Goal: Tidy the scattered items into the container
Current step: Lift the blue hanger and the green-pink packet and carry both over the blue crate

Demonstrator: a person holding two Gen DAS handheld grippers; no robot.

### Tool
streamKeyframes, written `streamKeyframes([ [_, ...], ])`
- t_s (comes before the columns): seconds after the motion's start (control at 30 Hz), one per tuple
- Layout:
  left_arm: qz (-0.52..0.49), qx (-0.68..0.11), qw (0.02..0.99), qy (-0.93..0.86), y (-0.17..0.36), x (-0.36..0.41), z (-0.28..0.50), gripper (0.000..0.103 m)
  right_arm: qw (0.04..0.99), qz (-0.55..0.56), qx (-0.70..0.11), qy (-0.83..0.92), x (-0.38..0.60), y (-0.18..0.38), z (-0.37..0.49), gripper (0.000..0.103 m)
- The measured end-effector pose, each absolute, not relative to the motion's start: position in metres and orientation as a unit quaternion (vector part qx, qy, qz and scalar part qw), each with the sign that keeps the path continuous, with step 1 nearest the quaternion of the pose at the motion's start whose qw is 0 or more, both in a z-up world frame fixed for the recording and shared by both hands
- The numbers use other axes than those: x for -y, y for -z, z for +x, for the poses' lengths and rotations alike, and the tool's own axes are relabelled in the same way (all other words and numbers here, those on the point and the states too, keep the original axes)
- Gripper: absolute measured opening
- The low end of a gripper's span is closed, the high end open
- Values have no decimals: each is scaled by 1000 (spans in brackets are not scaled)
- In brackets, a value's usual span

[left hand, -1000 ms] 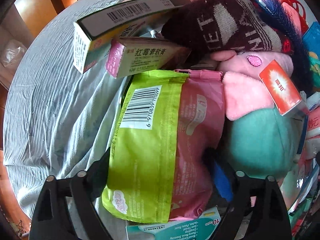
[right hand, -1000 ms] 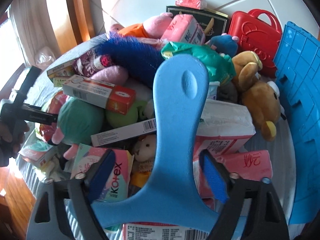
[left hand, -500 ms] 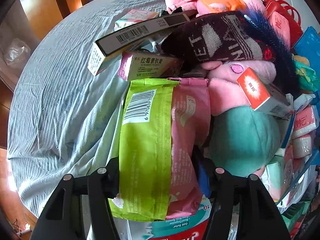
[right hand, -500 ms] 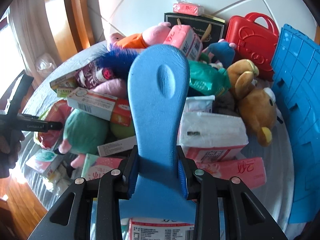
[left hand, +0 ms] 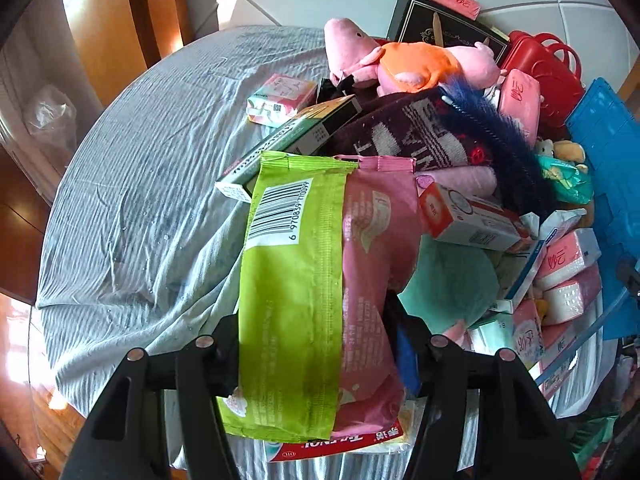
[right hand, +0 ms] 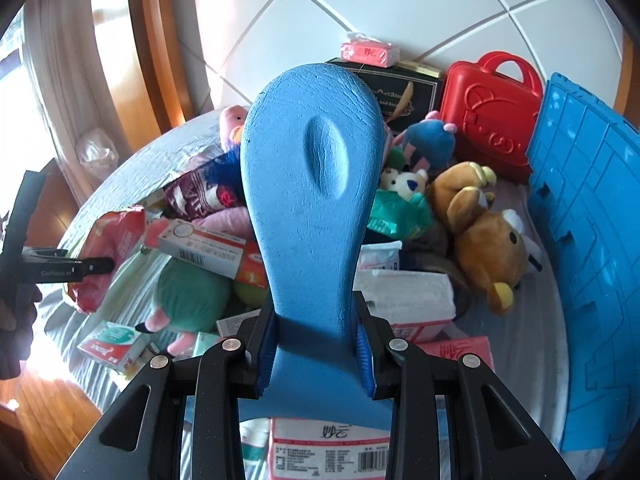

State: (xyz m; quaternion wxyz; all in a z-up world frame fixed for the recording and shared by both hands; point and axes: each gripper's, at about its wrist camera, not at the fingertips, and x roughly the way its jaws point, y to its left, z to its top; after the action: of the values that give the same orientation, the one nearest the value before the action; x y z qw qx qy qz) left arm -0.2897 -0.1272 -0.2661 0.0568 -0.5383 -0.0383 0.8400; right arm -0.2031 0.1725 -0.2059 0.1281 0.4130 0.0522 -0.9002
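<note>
A round table under a wrinkled grey cloth stands on white tiled floor, wooden frames at the upper left. The left tongs grip a green-and-pink snack pouch by its lower half, having just closed on it; its bottom edge hides most of a red-and-white box. The right tongs are clenched on the neck of a blue foam paddle, which blocks the middle of the pile. Right of it lie a brown plush bear and a red toy case. The blue crate is cut off at the right edge.
</note>
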Motion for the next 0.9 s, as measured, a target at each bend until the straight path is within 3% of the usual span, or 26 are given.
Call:
streamKeyframes([
  [0.9,-488,30,72,-869,166,83,-246,58,106,386,-10,916,-233,118,-155,33],
])
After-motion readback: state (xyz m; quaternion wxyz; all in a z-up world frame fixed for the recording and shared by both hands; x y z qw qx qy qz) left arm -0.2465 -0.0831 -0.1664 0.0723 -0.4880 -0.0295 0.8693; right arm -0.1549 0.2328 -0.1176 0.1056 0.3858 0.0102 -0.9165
